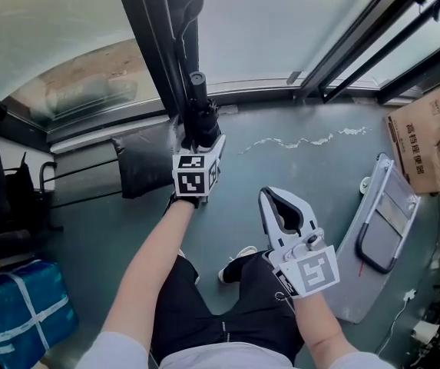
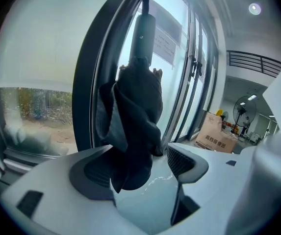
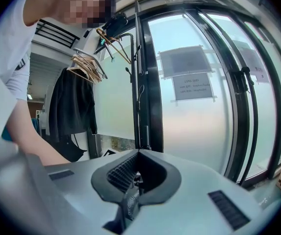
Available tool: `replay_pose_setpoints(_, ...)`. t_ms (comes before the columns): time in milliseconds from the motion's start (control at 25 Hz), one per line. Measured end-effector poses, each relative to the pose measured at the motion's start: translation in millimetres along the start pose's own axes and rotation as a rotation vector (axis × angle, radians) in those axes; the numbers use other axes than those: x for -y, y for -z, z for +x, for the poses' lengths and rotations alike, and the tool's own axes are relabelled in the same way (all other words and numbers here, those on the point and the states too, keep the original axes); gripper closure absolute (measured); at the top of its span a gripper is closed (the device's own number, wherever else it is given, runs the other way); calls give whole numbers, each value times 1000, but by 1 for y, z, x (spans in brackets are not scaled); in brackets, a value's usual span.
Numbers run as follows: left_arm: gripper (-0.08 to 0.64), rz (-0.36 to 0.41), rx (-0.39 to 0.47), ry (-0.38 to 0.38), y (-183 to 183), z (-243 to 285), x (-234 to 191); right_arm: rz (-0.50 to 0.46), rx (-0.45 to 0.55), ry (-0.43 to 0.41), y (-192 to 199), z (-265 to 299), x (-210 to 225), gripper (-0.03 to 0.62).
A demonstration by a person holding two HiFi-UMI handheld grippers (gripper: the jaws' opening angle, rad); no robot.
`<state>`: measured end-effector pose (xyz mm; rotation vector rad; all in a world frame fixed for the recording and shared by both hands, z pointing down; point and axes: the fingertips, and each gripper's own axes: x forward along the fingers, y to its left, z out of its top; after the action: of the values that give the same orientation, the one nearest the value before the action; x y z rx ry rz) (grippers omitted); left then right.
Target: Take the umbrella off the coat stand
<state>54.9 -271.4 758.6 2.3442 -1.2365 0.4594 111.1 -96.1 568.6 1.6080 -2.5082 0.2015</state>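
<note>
Umbrella (image 2: 135, 106) unclamped between wide-apart jaws of left gripper (image 2: 147, 166); right gripper (image 3: 137, 153) closed, empty.

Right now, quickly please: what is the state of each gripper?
Left gripper: open, umbrella between its jaws, not gripped.
Right gripper: shut, holding nothing.

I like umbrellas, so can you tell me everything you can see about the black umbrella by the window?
The umbrella is black, short and folded up. Its top part is a slim, smooth round handle. Below that, soft cloth hangs in loose, crumpled folds. It hangs upright in front of the dark window frame, and its very top runs out of the picture. The bottom of the cloth dangles between the wide-open fingers of the left gripper, which are not squeezing it.
</note>
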Motion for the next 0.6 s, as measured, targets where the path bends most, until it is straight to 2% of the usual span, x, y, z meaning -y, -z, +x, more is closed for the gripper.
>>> replay_pose_setpoints(320, 216, -116, 105, 44, -24, 30, 12, 7, -3, -26, -1, -2, 2, 574)
replay_pose_setpoints(480, 212, -52, 139, 38, -37, 51, 17, 40, 3, -22, 1, -5, 11, 574)
replay_pose_setpoints(600, 212, -39, 161, 62, -45, 54, 23, 74, 9, -15, 5, -7, 19, 574)
